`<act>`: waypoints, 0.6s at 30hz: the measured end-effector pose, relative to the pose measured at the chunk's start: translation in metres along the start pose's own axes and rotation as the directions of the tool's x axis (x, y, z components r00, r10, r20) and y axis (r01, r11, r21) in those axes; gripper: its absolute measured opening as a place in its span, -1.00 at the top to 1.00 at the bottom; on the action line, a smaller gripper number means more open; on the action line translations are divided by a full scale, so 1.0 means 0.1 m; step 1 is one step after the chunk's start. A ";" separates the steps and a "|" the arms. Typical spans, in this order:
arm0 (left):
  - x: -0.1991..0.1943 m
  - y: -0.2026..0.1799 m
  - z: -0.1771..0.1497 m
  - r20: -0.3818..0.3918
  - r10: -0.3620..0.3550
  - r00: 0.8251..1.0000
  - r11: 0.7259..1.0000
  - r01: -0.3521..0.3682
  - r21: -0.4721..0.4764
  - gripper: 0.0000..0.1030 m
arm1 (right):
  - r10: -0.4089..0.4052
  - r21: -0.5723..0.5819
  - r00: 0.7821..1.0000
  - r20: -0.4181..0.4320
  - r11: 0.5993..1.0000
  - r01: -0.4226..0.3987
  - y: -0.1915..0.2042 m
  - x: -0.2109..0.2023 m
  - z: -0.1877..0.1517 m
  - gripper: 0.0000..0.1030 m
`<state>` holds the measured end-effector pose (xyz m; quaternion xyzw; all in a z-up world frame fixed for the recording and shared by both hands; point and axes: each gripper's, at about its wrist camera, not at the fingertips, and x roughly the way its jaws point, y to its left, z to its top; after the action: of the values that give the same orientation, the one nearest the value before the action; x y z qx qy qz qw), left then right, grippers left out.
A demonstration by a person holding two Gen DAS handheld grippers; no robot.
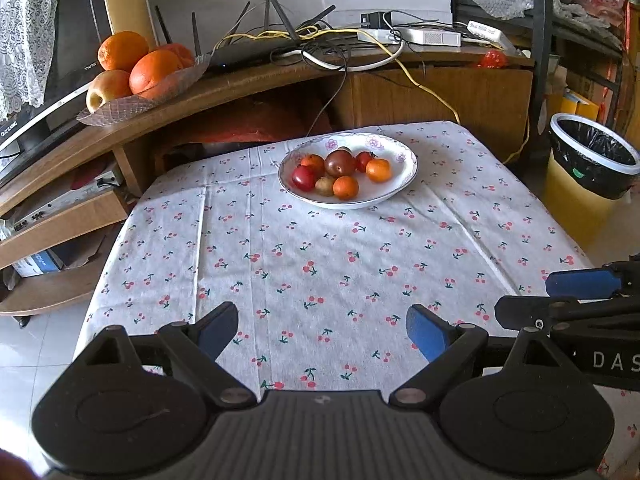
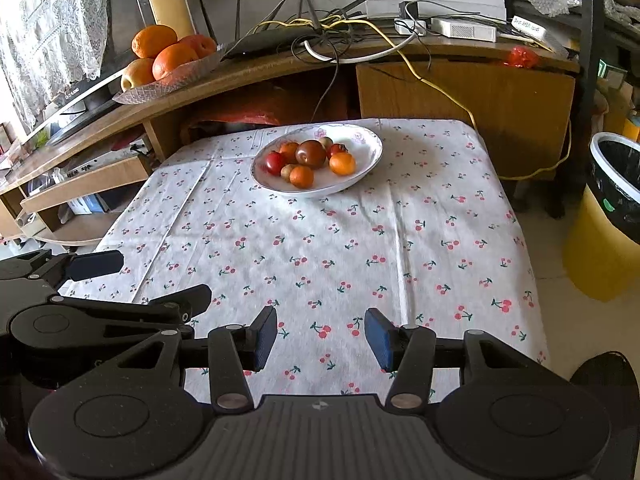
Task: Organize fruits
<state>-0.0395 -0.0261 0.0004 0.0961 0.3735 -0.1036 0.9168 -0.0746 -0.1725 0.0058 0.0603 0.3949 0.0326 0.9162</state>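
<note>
Your two wrist views look forward over the near table edge, sharing the fruit plate [image 1: 394, 188] far across

White bowl [image 1: 400, 156] with floral rim sits on far half of the table [image 1: 320, 264], upright. Inside, small fruits in a loose cluster, touching: dark brown-red plum [image 1: 339, 163] at centre, red one [image 1: 303, 178] at left, orange ones at front [image 1: 345, 187] and right [image 1: 378, 170], small greenish-brown one [image 1: 325, 185] between front two. Right side of bowl bare.
</note>
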 end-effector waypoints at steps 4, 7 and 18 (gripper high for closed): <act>-0.02 0.03 0.01 0.004 -0.010 1.000 1.000 0.010 -0.019 -0.91 | -0.001 0.000 1.000 -0.006 1.000 0.001 0.00 0.01 -0.02 0.10; -0.02 0.04 -0.01 0.002 -0.011 1.000 1.000 0.011 -0.027 -0.91 | -0.001 -0.005 1.000 -0.007 1.000 0.001 0.01 0.01 -0.03 0.11; 0.02 0.03 -0.02 -0.010 -0.004 1.000 1.000 0.004 -0.023 -0.90 | -0.001 -0.014 1.000 -0.015 1.000 0.001 0.02 0.04 -0.03 0.11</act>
<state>-0.0391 -0.0231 -0.0023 0.0855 0.3793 -0.1009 0.9158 -0.0742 -0.1699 0.0010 0.0534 0.4016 0.0354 0.9136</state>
